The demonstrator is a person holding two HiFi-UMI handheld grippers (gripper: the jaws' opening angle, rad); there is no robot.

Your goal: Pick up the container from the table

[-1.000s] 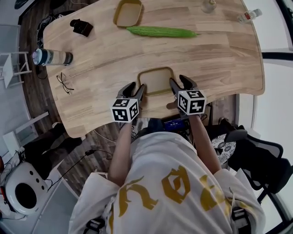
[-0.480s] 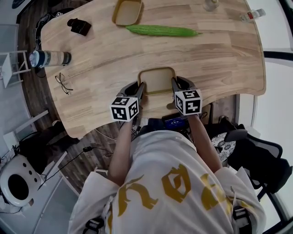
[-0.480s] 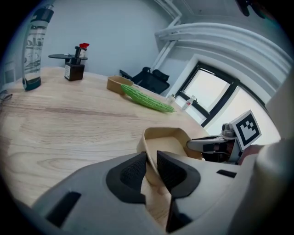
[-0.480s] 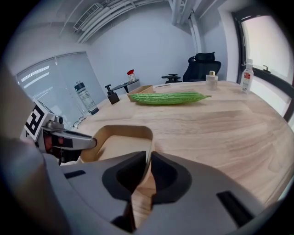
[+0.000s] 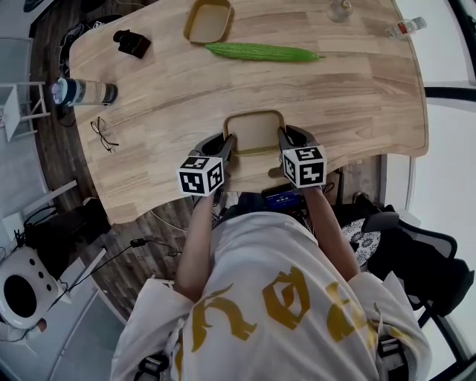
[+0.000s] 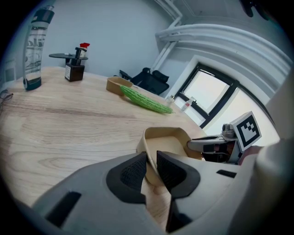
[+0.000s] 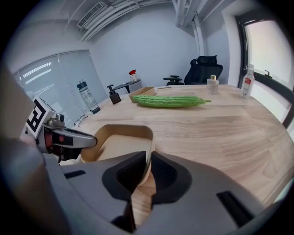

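Note:
A shallow tan container [image 5: 254, 131] sits on the wooden table [image 5: 357, 97] near its front edge. My left gripper [image 5: 229, 143] is shut on the container's left wall. In the left gripper view the pads [image 6: 135, 170] pinch that thin rim of the container [image 6: 165, 140]. My right gripper [image 5: 283, 140] is shut on the right wall. The right gripper view shows the container [image 7: 121, 137] with its rim squeezed between the jaws of the right gripper [image 7: 148, 167]. The container's base rests on the table.
A long green gourd [image 5: 262, 51] lies across the far side, with a second tan container [image 5: 208, 21] behind it. A bottle [image 5: 83, 92], glasses [image 5: 105, 135] and a black object [image 5: 132, 43] are at the left. A small bottle [image 5: 405, 27] stands far right.
Both grippers stood open beside the container a second ago; their jaws have since closed onto its left and right walls. The hands and the container have stayed in place.

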